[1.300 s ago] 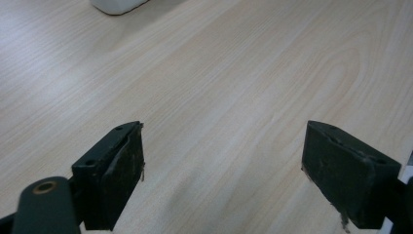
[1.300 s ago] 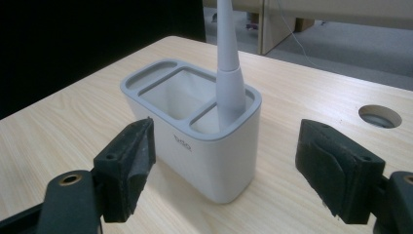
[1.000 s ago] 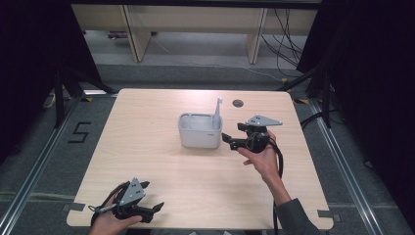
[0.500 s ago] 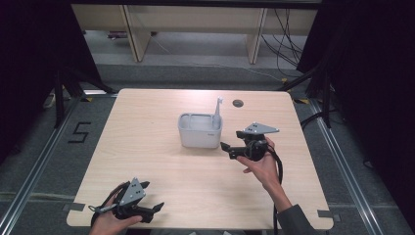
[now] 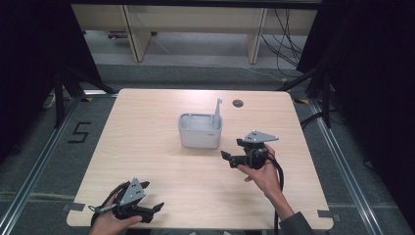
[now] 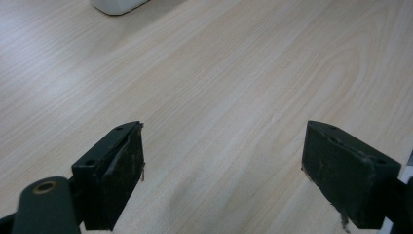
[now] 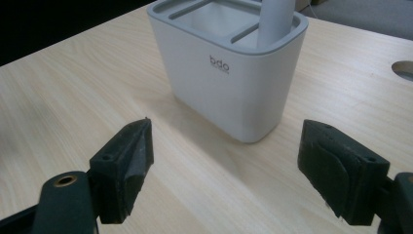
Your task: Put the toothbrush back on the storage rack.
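Observation:
A white holder (image 5: 199,130) with a grey rim stands near the middle of the wooden table (image 5: 147,122). A pale upright handle (image 5: 217,112) sticks out of its right compartment. My right gripper (image 5: 226,157) is open, a short way to the holder's front right, jaws pointing toward it. In the right gripper view the holder (image 7: 229,73) stands just beyond the empty jaws, with the handle (image 7: 275,22) rising from its slot. My left gripper (image 5: 157,209) rests open at the table's front left edge. Its view shows bare wood and the holder's base (image 6: 118,6) at the top edge.
A round cable hole (image 5: 238,103) sits in the table behind and to the right of the holder. Beyond the table stand shelving legs (image 5: 132,34) and loose cables (image 5: 284,29) on the grey floor. Metal rails (image 5: 29,181) run along both sides.
My right gripper has drawn back toward the person and lowered, away from the holder's right side. The left gripper has stayed in place.

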{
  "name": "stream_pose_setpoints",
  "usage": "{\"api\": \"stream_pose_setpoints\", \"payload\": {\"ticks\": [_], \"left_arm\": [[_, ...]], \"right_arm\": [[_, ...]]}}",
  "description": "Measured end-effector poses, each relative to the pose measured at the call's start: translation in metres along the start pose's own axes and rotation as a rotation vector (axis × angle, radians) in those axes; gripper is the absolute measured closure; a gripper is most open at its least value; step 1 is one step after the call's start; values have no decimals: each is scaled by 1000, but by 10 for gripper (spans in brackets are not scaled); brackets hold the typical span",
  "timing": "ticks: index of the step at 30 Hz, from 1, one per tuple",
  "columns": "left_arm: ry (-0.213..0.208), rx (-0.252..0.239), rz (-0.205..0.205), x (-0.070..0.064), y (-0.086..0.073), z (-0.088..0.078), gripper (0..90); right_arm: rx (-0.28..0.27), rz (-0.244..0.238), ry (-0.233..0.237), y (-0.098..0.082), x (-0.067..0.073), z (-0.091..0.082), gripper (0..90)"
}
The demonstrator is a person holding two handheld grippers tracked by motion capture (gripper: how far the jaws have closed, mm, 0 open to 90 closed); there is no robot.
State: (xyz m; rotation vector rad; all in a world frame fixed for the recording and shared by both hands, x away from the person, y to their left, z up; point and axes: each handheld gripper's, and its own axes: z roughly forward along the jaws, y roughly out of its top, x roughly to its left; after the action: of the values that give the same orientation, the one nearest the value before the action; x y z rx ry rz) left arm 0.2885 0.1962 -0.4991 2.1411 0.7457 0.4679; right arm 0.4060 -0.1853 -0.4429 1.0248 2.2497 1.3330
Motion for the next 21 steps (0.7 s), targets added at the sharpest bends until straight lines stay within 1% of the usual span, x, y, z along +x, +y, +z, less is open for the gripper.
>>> {"api": "stream_pose_setpoints", "payload": {"ticks": [1,2,3,5,6,7,8,9,10,11,12,13,14,15,16,17,18,20,21], "left_arm": [[-1,-6,-4,0,0,0,152],[-3,-7,-5,0,0,0,151],[-3,-8,-5,0,0,0,151],[-6,-7,1,0,0,1,151],[-8,-3,3,0,0,1,151],[-8,-10,-4,0,0,1,151],[-8,-6,1,0,0,1,151],[-3,-8,-1,0,0,1,152],[-2,-8,-2,0,0,1,151],[-1,-5,2,0,0,0,151],[-2,-8,-1,0,0,0,151],[-2,-8,0,0,0,0,152],[-2,-8,0,0,0,0,151],[-2,-8,1,0,0,0,151],[-2,-8,0,0,0,0,151],[-1,-7,0,0,0,0,151],[0,-5,3,0,0,0,152],[-2,-7,0,0,0,0,151],[-2,-7,1,0,0,0,151]], "right_arm": [[1,14,17,-2,2,1,216],[5,-4,15,-3,1,0,216],[5,12,22,-4,3,0,216],[18,7,11,-7,4,-2,216],[20,23,17,-8,5,-2,215],[12,11,26,-9,5,-1,215],[21,28,15,-10,7,-2,215],[23,1,9,-10,6,-3,215],[28,35,13,-12,8,-3,214],[28,28,26,-13,8,-3,215],[23,26,30,-14,8,-3,215],[26,6,21,-15,8,-4,214],[32,6,21,-15,8,-5,215],[27,19,20,-17,10,-4,214],[42,25,31,-18,11,-5,214],[33,23,23,-19,12,-5,214],[39,-4,23,-19,11,-6,214],[38,-6,27,-22,13,-6,214],[40,8,22,-23,14,-7,214]]}}
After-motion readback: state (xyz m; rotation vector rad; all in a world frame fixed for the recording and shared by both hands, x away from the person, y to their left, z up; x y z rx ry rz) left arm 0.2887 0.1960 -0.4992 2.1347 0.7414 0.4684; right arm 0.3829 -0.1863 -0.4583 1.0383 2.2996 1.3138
